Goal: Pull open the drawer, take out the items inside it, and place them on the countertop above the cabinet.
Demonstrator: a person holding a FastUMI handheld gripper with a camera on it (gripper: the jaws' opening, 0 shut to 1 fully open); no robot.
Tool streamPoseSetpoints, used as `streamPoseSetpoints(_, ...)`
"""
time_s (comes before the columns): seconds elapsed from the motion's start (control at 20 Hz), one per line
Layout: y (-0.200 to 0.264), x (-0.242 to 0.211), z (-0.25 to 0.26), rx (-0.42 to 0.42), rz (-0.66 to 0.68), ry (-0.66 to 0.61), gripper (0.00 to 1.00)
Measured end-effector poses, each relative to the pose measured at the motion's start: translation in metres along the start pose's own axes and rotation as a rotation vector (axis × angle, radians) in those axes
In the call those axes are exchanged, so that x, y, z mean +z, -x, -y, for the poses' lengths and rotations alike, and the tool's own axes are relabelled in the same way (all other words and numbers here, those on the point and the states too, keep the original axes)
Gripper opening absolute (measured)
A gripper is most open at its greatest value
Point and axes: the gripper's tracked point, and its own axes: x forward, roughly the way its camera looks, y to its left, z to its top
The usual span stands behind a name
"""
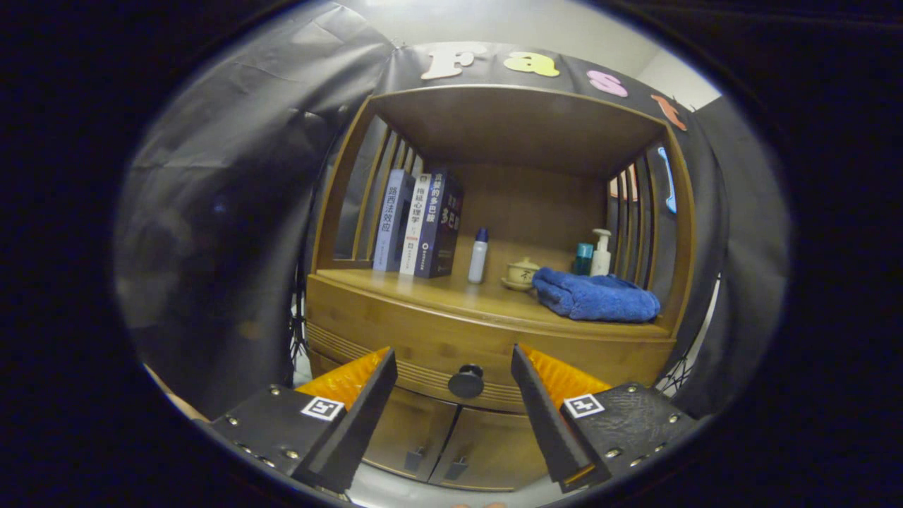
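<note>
between open gripper point(453, 360) fingers, drawer knob point(466, 382)

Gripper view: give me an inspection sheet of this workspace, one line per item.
Surface: wooden countertop above the cabinet, roofed by a shelf frame.
Job's things: drawer shut; its round dark knob sits between the fingers and beyond them; contents hidden.
Clutter: three upright books, small bottle with a blue cap, lidded cup on a saucer, folded blue towel, teal container and pump bottle behind the towel.
Grippers: tongs open, fingers either side of the knob, not touching it.
Cables: nothing seen.
Surroundings: black cloth booth wall; two cabinet doors below the drawer.
</note>
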Motion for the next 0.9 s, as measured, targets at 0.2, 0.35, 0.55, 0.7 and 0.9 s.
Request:
streamPoseSetpoints(0.2, -0.015, -0.01, -0.004, -0.011, -0.029, -0.004, 0.98)
streamPoseSetpoints(0.35, -0.029, -0.017, -0.002, -0.034, -0.046, -0.004, 0.84)
streamPoseSetpoints(0.55, -0.042, -0.046, 0.009, -0.092, -0.117, 0.021, 0.84)
streamPoseSetpoints(0.7, -0.057, -0.068, 0.012, -0.115, -0.187, -0.04, 0.84)
streamPoseSetpoints(0.9, -0.072, -0.073, 0.029, -0.177, -0.195, -0.097, 0.61)
